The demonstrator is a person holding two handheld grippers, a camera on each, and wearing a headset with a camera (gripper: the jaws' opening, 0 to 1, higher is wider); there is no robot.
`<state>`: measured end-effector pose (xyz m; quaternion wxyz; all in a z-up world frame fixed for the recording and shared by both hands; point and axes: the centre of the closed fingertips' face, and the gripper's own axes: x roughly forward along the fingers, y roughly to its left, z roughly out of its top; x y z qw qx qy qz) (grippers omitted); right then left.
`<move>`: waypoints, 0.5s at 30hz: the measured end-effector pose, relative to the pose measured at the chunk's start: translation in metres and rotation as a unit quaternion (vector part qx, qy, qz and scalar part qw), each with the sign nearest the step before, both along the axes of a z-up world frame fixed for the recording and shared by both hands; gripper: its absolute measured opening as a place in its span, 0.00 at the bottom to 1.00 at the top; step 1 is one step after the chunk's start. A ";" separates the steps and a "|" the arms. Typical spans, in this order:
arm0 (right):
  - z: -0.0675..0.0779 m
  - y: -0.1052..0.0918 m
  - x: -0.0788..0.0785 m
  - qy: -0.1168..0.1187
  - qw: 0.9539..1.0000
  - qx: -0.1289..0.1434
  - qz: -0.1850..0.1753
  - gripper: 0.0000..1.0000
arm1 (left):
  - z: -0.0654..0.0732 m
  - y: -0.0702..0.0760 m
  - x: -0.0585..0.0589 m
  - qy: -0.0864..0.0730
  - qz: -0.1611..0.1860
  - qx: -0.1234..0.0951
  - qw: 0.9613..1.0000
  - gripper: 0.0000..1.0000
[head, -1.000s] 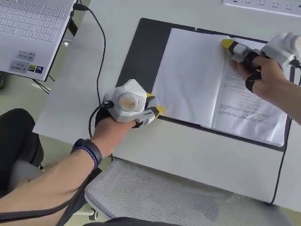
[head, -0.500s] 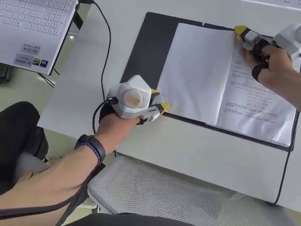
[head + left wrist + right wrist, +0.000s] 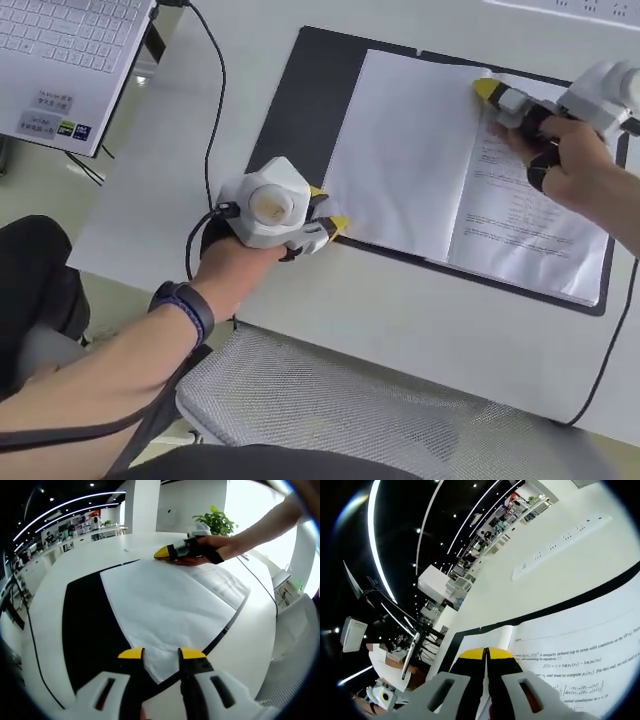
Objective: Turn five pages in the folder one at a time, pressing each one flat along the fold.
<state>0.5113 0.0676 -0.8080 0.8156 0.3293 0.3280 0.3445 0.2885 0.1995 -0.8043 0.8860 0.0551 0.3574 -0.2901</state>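
Nearest lies the mesh chair seat [image 3: 340,410], tucked under the white desk [image 3: 400,320]. At the desk's near side the left tongs [image 3: 328,228] sit with their yellow tips apart, a clear gap between them, at the near left corner of a blank page [image 3: 400,150], just over the edge of the black folder [image 3: 300,110]. The folder lies open and flat on the desk, with the blank page over its left half and a printed page [image 3: 530,220] on its right. At the far end of the fold, the right tongs [image 3: 487,90] have their tips pressed together. A laptop [image 3: 70,50] and black cable [image 3: 213,110] sit far left, and a power strip [image 3: 560,542] lies beyond the folder.
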 end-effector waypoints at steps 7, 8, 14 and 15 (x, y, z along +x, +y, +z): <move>0.012 0.011 -0.056 0.006 0.999 0.014 0.046 0.00 | 0.000 0.001 0.000 0.001 0.004 -0.004 1.000 0.24; 0.014 0.010 -0.063 0.009 0.999 0.017 0.045 0.00 | 0.001 0.001 0.000 0.002 0.004 -0.005 1.000 0.24; 0.007 0.006 -0.074 0.008 0.997 0.011 0.076 0.00 | 0.001 0.001 -0.001 0.002 0.005 -0.006 1.000 0.24; 0.011 0.008 -0.085 0.009 0.997 0.010 0.079 0.00 | 0.002 0.001 -0.001 0.002 0.005 -0.007 1.000 0.24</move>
